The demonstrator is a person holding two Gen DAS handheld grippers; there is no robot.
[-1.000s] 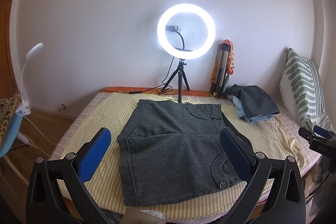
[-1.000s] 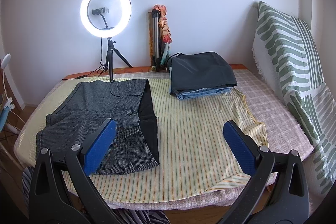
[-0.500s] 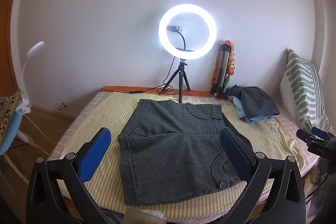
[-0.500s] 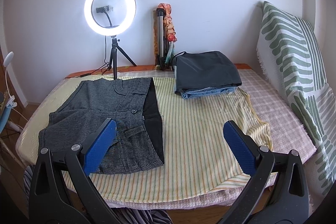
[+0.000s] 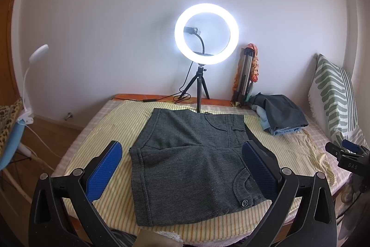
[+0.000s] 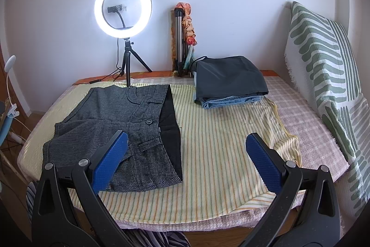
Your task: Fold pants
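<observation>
Pants of dark grey woven fabric [image 5: 192, 161], folded, lie at 12 o'clock between your left gripper's [image 5: 182, 168] released blue pads; at 3 o'clock your right gripper [image 6: 185, 159], likewise spread, hovers above yellow striped cloth [image 6: 222, 145].

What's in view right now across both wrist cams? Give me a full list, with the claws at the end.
Grey shorts: one, dark grey, spread flat on the left part of the striped cloth.
Striped cloth: one, yellow striped, covering the table.
Folded clothes stack: one, dark grey on blue denim, back right.
Ring light: one, white, lit, on a black tripod at the back.
Folded tripod: one, silver, orange cloth on it, against the wall.
Pillow: one, green and white, right side.
Clip lamp: one, white, far left.
Left claw: blue pads, open, above the shorts.
Right claw: blue pads, open, above the cloth.
</observation>
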